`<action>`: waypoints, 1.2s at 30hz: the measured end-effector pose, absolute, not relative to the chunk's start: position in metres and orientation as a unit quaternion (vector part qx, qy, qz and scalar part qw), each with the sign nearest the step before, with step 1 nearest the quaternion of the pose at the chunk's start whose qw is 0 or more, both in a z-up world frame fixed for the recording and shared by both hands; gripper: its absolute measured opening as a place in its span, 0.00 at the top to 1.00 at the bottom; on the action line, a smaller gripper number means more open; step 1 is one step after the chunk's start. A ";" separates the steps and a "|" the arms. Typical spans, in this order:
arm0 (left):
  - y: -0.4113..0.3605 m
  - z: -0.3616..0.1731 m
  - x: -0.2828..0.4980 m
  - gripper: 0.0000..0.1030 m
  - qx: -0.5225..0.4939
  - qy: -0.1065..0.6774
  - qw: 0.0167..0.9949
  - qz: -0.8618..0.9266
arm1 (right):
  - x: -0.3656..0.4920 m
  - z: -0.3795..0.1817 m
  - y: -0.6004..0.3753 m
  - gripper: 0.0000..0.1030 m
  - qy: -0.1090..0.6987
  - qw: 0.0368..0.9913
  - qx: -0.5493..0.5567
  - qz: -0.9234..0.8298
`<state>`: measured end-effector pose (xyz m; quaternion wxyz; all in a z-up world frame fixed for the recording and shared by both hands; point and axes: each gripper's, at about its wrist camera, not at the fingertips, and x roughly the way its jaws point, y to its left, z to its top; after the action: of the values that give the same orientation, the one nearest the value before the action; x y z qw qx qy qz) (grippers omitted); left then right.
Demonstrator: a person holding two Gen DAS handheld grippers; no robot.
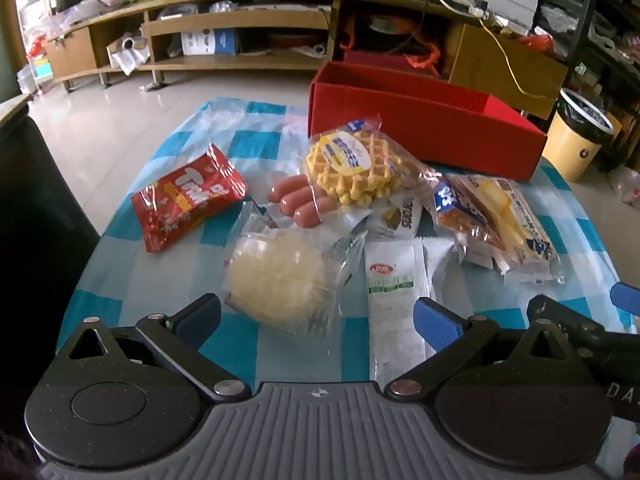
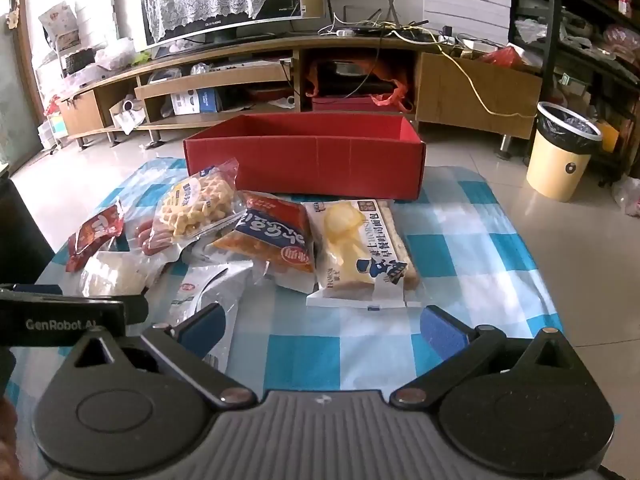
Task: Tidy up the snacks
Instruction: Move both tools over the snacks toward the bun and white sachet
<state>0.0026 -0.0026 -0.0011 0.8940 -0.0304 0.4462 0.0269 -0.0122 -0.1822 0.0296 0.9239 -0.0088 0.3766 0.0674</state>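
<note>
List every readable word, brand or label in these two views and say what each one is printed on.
"GenRobot.AI": side of the left gripper in the right wrist view.
"DA", cut off: body of the right gripper in the left wrist view.
"Tr...", partly legible white lettering: red snack packet.
"HORSH": yellow and white bread wrapper.
Other wrappers and the shelf boxes: print too small or blurred.

From my side, the cloth's (image 2: pixel 460 248) right half lies bare up to the red box (image 2: pixel 320 168) at its far edge. Snack packets (image 2: pixel 280 240) crowd the left half, blocking that approach.
</note>
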 end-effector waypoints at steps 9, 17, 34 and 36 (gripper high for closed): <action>-0.024 -0.008 -0.020 0.00 0.033 0.505 0.862 0.011 | -0.003 0.026 -0.196 0.02 0.376 0.924 -0.004 0.072; -0.054 -0.007 -0.079 0.00 0.064 0.548 0.831 -0.064 | -0.024 0.040 -0.217 0.02 0.366 0.927 0.021 0.078; -0.028 0.032 -0.046 0.00 0.068 0.443 0.892 0.057 | -0.029 0.038 -0.214 0.02 0.358 0.929 0.024 0.094; -0.024 0.061 -0.047 0.00 0.086 0.383 0.915 0.094 | -0.030 0.053 -0.213 0.02 0.329 0.940 0.016 0.095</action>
<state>-0.0469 -0.0244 0.0606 0.9150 0.0858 0.3830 0.0938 -0.0303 -0.2128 0.0534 0.9395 0.0162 0.3285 0.0953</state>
